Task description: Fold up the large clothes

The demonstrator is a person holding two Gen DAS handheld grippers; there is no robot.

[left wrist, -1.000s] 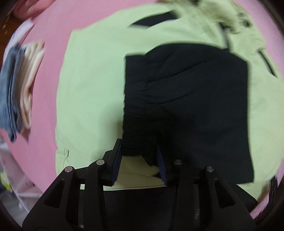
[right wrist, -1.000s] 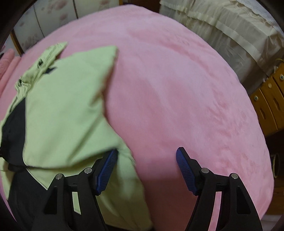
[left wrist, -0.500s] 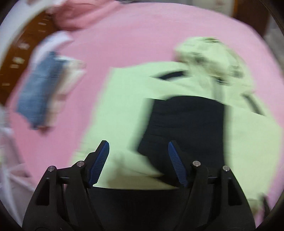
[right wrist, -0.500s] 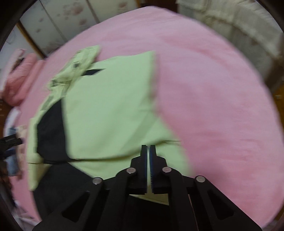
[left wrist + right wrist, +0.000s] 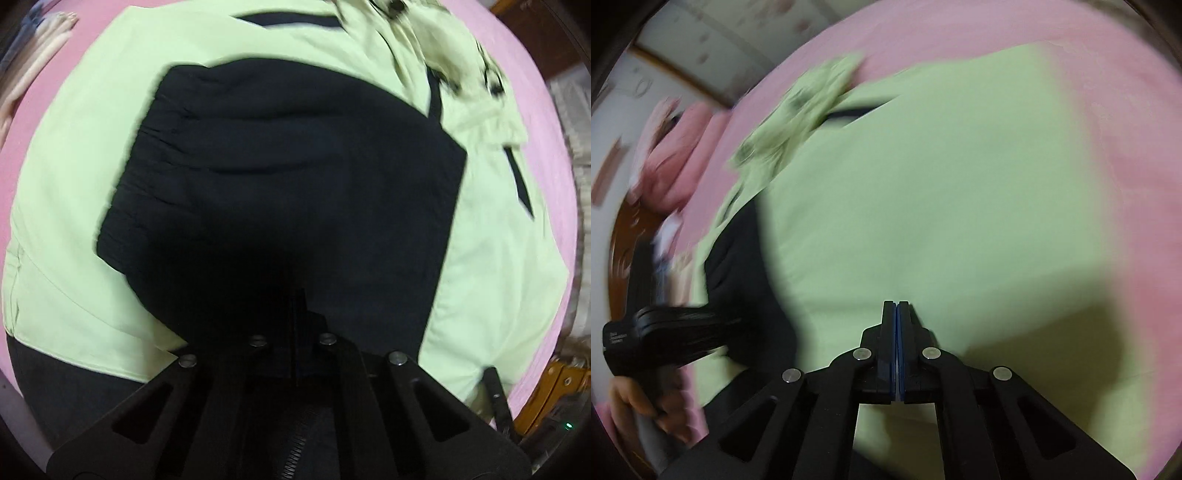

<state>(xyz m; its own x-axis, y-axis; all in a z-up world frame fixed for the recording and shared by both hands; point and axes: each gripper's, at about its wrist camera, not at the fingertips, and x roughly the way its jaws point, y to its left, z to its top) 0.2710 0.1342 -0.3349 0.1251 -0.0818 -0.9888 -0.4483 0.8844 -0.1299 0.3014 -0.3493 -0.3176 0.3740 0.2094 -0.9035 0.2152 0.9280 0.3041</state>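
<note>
A lime-green jacket (image 5: 74, 184) with black panels lies spread on the pink bed. A black sleeve (image 5: 295, 166) is folded across its middle. My left gripper (image 5: 297, 314) points straight down at the near edge of that sleeve, jaws shut. Dark on dark hides whether cloth is pinched. My right gripper (image 5: 896, 306) is shut low over the green panel (image 5: 942, 184), its blue pads meeting with no cloth seen between them. The crumpled hood (image 5: 798, 107) lies at the far end. A hand (image 5: 646, 402) grips the left tool at the right view's left edge.
Pink bedspread (image 5: 1126, 92) surrounds the jacket. A stack of folded clothes (image 5: 33, 62) sits at the upper left in the left wrist view. Wooden furniture (image 5: 554, 384) stands off the bed's lower right. Pink pillows (image 5: 676, 155) lie by the headboard.
The left gripper let go of the black sleeve, opened wide, then dropped back over it and shut. The right gripper went from open to shut and slid left over the green panel.
</note>
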